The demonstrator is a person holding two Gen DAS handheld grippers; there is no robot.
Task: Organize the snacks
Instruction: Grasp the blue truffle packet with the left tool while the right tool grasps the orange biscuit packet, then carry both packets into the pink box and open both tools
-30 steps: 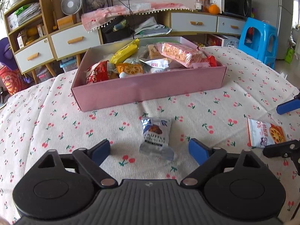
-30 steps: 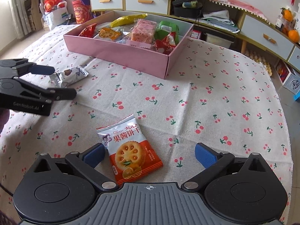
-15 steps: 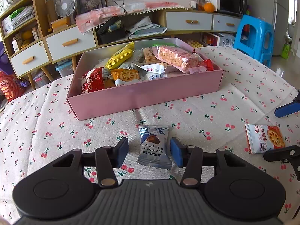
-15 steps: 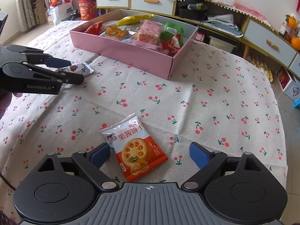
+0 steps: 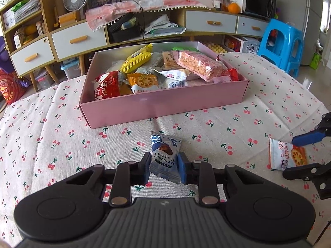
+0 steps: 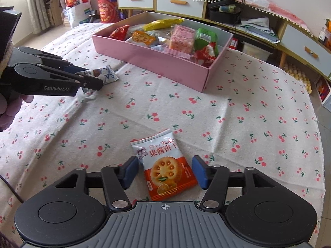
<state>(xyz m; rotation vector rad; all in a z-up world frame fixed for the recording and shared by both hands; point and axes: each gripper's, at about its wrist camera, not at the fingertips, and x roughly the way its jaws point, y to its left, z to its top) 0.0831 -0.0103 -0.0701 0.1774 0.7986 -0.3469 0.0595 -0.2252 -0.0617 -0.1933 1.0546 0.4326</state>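
A silver-blue truffle chocolate packet (image 5: pixel 164 150) lies on the cherry-print cloth in front of the pink box (image 5: pixel 161 105). My left gripper (image 5: pixel 163 168) is closing, and its blue pads press on both sides of the packet's near end. Seen from the right wrist, the left gripper (image 6: pixel 91 80) covers most of that packet (image 6: pixel 108 75). A red and white jam biscuit packet (image 6: pixel 163 159) lies flat between the pads of my right gripper (image 6: pixel 165 172). Its jaws are closing, with the pads just outside the packet's edges. The pink box (image 6: pixel 144 55) holds several snack packets.
The round table's edge curves off to the right (image 6: pixel 318 124). A blue plastic stool (image 5: pixel 283 43) stands beyond the table at the right. Low cabinets with white drawers (image 5: pixel 78 39) line the far wall. A person's hand (image 6: pixel 8 107) holds the left gripper.
Both grippers have narrowed from wide open. The left pads have come in onto the truffle chocolate packet. The right pads now stand close beside the biscuit packet. Neither hand has shifted much.
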